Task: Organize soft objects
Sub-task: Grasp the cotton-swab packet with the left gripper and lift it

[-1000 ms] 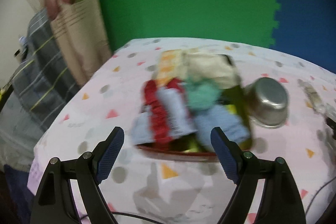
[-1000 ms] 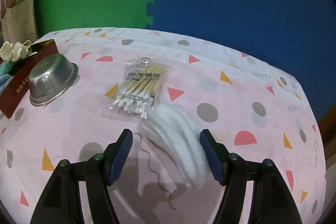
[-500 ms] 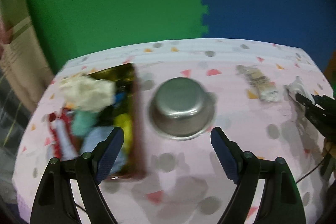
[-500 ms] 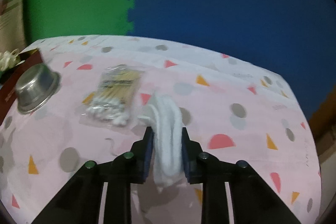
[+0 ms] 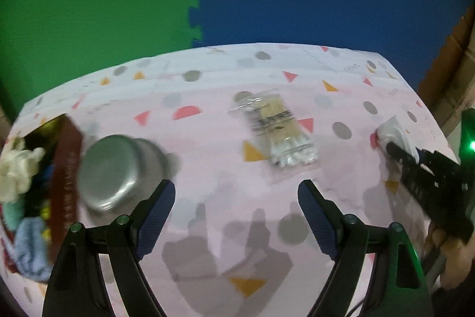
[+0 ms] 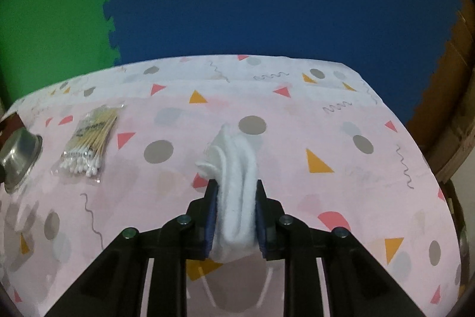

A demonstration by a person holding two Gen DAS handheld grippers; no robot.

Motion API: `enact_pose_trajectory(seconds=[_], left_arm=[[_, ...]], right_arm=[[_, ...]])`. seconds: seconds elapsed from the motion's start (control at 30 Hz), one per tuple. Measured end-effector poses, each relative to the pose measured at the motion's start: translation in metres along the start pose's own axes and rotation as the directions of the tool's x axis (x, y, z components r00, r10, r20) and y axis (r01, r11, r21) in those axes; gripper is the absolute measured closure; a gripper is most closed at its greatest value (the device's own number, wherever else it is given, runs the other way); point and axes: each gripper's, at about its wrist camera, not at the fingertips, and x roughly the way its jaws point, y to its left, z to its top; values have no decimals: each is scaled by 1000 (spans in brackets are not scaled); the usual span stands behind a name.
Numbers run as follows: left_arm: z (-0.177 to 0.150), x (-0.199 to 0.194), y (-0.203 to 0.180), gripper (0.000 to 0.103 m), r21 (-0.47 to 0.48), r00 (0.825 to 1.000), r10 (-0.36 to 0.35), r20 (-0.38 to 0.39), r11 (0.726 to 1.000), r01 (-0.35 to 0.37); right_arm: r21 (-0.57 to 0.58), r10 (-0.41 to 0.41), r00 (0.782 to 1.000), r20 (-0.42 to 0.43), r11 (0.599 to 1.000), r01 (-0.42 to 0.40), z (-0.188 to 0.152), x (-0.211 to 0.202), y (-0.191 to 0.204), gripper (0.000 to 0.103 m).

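- The right tongs [image 6: 236, 216] have just snapped together, and now they squeeze the white cotton pads [image 6: 237, 183] tight between the two blue fingers [image 6: 211, 216].
- A second ago those fingers stood wide, one on each side of the pads, which lay flat on the table. Now the pads are bunched up into a tall, thin stack.
- This looks like the pick-up is done. I think the next job is to carry the pads to the box.
- The long way of the stack runs straight out from the right tongs, away from the hand. Its far tip points at the blue wall [image 6: 267, 5].
- The left tongs [image 5: 236, 216] stand wide apart with nothing in them. They have swung over from the box.
- Ahead and a bit right of the left tongs lies a bag of cotton swabs [image 5: 279, 132].
- Just left of them sits a metal bowl [image 5: 115, 171] upside down.
- Farther left is the red box [image 5: 63, 177] of soft things.
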Motion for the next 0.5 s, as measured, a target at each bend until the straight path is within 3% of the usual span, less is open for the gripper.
enact_pose_trajectory(seconds=[0.17,0.37,0.5], left_arm=[[9,27,-15,21,-33,998,-44,-36,999,43],[23,49,-23,21,-79,998,-61,-8,995,60],[31,68,-30,21,-92,996,-76,-35,993,73]], right_arm=[[-19,-8,1000,-4,1000,8,-1,-1,4,80],[0,18,1000,-6,1000,-18,-1,0,0,78],[-8,17,1000,-11,1000,-17,0,2,0,78]])
